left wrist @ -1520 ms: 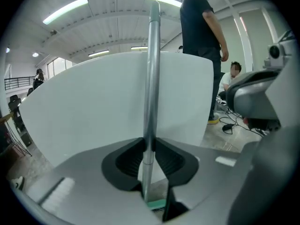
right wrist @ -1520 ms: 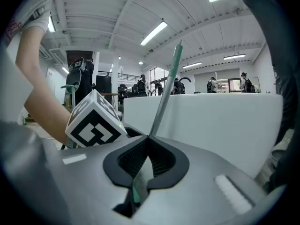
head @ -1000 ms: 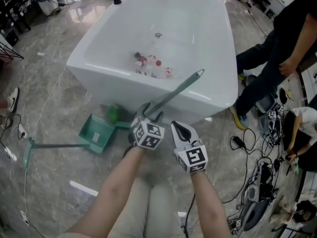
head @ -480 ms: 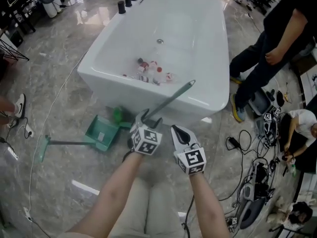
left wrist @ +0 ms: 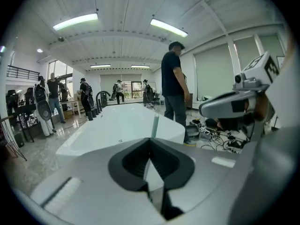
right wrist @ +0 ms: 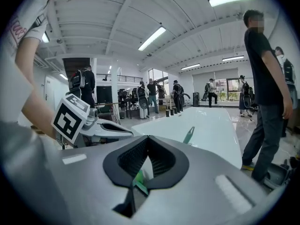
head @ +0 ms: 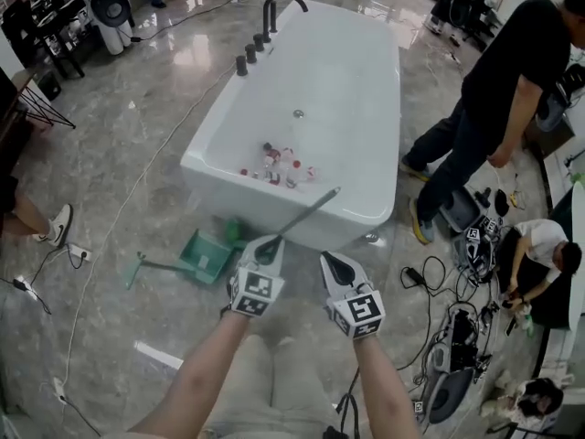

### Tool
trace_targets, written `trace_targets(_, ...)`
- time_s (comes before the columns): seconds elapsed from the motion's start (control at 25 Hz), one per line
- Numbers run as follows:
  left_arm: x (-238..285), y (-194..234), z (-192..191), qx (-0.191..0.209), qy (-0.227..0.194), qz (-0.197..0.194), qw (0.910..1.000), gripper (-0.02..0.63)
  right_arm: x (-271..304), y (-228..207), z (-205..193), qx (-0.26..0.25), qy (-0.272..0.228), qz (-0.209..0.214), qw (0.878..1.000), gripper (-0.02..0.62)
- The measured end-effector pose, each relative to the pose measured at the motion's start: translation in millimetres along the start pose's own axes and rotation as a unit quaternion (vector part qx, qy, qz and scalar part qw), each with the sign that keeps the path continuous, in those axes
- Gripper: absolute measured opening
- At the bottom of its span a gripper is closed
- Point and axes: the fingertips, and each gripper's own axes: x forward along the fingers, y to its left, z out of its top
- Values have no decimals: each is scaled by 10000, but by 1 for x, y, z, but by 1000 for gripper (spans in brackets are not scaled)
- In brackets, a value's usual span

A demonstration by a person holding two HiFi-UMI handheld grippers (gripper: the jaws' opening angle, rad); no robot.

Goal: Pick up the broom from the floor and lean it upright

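Broom (head: 308, 212) handle clamped in left tool (head: 267, 248), tip over bathtub (head: 347, 90); right tool (head: 335, 264) closed, empty.

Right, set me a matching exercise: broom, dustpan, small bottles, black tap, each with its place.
Things: 1 broom; 2 dustpan; 3 small bottles; 4 black tap.
Places: A inside the bathtub; B on the floor beside the tub; C at the tub's far end; D slanting up to the tub's near rim.
Pairs: 1-D; 2-B; 3-A; 4-C.
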Motion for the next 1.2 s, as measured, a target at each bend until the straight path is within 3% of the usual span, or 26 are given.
trace_targets(0.32,-98,-20,113,-151,-837,-448,9954,0,-65,39,92,107,-524,3,9986,2)
trace_targets(0.6,-160,-39,193,-266,-1858,-1114,9759,0,-98,57,151,-8,-1009,29,9949,1)
trace_targets(0.88,-158,-32,236,39,-2011,-1152,9728,0,-96,47,191,27,-1352,81,9908,0)
trace_targets(1.2,-149,-32,253,257,-2032,-1237,9710,0,-90,39,192,113,-1274,12,9918,0)
